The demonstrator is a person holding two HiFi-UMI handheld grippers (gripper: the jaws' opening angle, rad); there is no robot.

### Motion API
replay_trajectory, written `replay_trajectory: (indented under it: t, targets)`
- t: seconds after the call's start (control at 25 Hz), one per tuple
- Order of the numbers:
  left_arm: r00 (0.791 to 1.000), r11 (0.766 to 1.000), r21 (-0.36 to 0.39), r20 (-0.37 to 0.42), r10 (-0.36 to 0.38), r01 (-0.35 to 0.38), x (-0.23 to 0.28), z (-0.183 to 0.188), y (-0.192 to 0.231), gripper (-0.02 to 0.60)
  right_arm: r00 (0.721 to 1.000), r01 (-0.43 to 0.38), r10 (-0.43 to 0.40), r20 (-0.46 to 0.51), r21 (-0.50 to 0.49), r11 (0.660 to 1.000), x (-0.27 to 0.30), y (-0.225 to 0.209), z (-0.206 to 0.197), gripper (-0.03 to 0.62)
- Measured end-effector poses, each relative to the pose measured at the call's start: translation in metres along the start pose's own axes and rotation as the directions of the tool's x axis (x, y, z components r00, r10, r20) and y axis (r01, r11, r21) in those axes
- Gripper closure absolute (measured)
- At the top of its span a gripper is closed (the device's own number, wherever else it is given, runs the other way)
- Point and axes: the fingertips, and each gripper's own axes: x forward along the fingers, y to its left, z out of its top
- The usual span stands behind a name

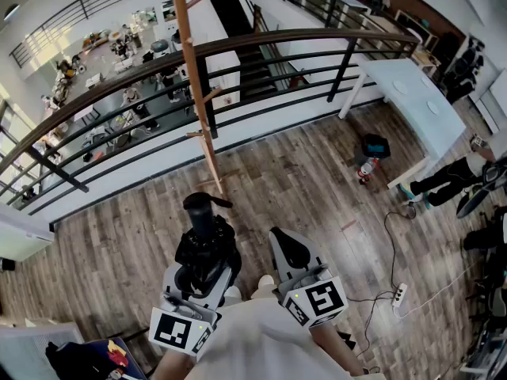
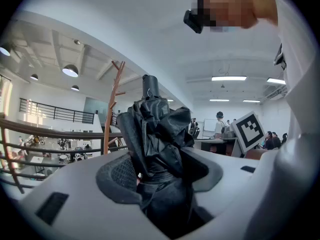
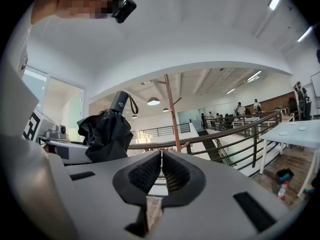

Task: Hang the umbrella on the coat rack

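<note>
Wood-plank floor [image 1: 301, 180] on a mezzanine. A black railing [image 1: 317, 32] ran just behind the wooden coat rack [image 1: 187, 30], with a white table [image 1: 420, 93] well off to the rack's right in the head view. I had the left gripper [image 2: 160, 171] clamped on the folded black umbrella [image 1: 207, 248], short of the rack's base. Its long axis was near upright, strap-end handle up, roughly parallel to the rack pole. Right gripper [image 3: 161, 170] clenched, empty.
</note>
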Motion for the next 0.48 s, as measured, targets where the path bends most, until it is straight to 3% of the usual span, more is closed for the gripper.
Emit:
replay_trajectory:
  t: [0.16,0.48]
  targets:
    - [0.999,0.999,-0.03,-0.011,-0.042,0.042,0.036,-0.004,0.002,0.336,0.999,0.034,-0.034,0.011,-0.013,0.999,0.006,-0.027,0.003,0.559]
    - [0.997,0.999,-0.037,-0.066,0.032,-0.034,0.031,-0.009,-0.006,0.336,0.999,-0.038,0.037,-0.017,-0.056,0.998,-0.001,-0.025,0.001,0.559]
